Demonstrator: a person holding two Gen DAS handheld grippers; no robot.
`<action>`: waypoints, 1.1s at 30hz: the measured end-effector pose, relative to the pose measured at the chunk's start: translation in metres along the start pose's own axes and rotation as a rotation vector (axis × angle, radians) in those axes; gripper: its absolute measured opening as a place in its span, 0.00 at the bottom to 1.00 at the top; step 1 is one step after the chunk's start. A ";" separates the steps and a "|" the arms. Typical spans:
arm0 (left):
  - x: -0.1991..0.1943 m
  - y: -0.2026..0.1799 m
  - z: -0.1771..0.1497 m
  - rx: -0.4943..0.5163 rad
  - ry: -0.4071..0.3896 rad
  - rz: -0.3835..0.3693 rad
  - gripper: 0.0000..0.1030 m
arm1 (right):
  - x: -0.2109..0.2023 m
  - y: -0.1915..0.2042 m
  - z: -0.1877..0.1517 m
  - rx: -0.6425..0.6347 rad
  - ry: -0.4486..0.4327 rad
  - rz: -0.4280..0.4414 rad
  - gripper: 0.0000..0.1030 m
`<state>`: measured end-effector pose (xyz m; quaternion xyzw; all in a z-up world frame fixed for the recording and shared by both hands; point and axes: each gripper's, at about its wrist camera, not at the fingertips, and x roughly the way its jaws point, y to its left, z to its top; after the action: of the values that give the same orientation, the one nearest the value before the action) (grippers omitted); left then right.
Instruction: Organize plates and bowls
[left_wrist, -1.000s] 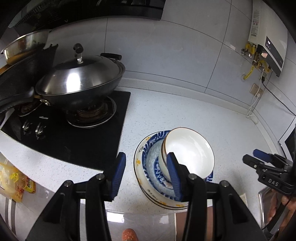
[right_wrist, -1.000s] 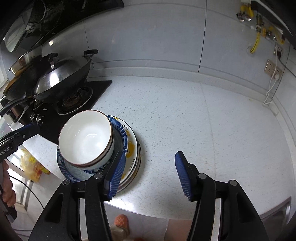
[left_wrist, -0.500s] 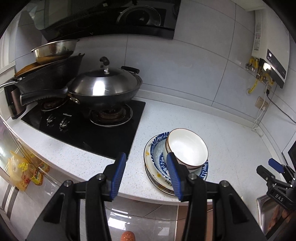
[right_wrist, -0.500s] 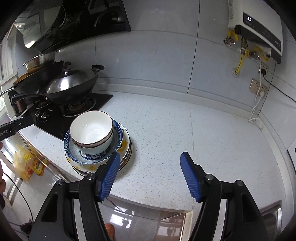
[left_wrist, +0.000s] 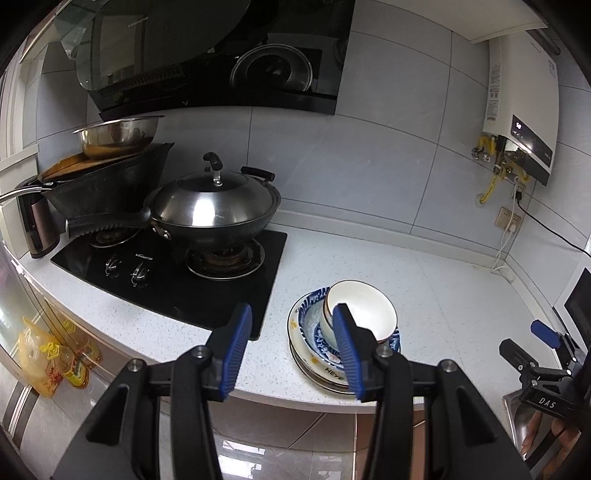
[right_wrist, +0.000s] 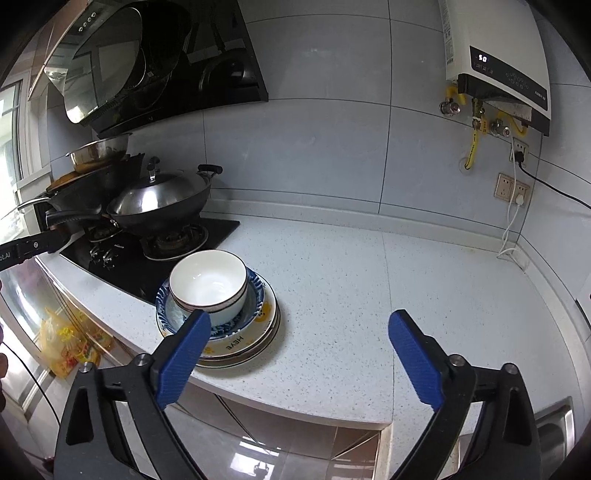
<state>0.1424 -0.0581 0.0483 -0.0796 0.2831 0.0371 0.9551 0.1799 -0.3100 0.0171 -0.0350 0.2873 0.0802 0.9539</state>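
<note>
White bowls (left_wrist: 364, 312) (right_wrist: 208, 282) sit nested inside a blue-patterned bowl (right_wrist: 255, 295), on a stack of plates (left_wrist: 299, 354) (right_wrist: 236, 347) near the counter's front edge. My left gripper (left_wrist: 291, 350) is open and empty, held back from the counter, left of the stack. My right gripper (right_wrist: 299, 356) is open and empty, held back off the counter edge, right of the stack; it also shows at the left wrist view's right edge (left_wrist: 532, 347).
A black gas hob (left_wrist: 166, 277) lies left of the stack with a lidded wok (left_wrist: 214, 206) on it. More pans (left_wrist: 110, 173) stand at far left. The white speckled counter (right_wrist: 406, 288) stretches right. A water heater (right_wrist: 498, 62) and sockets (right_wrist: 513, 188) are on the wall.
Both grippers have pulled back and up from the stack, past the counter's front edge. The stack has not moved.
</note>
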 end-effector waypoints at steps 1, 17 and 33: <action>0.000 0.002 0.001 0.003 0.000 -0.004 0.43 | -0.001 0.004 0.000 -0.002 -0.005 -0.001 0.99; -0.008 0.071 0.002 -0.016 -0.010 -0.057 0.43 | -0.020 0.058 -0.003 0.032 -0.061 -0.046 0.99; -0.005 0.094 -0.004 0.062 -0.031 -0.093 0.43 | -0.039 0.077 -0.010 0.056 -0.059 -0.141 0.99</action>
<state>0.1248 0.0334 0.0353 -0.0623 0.2655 -0.0149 0.9620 0.1293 -0.2408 0.0283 -0.0259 0.2582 0.0058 0.9657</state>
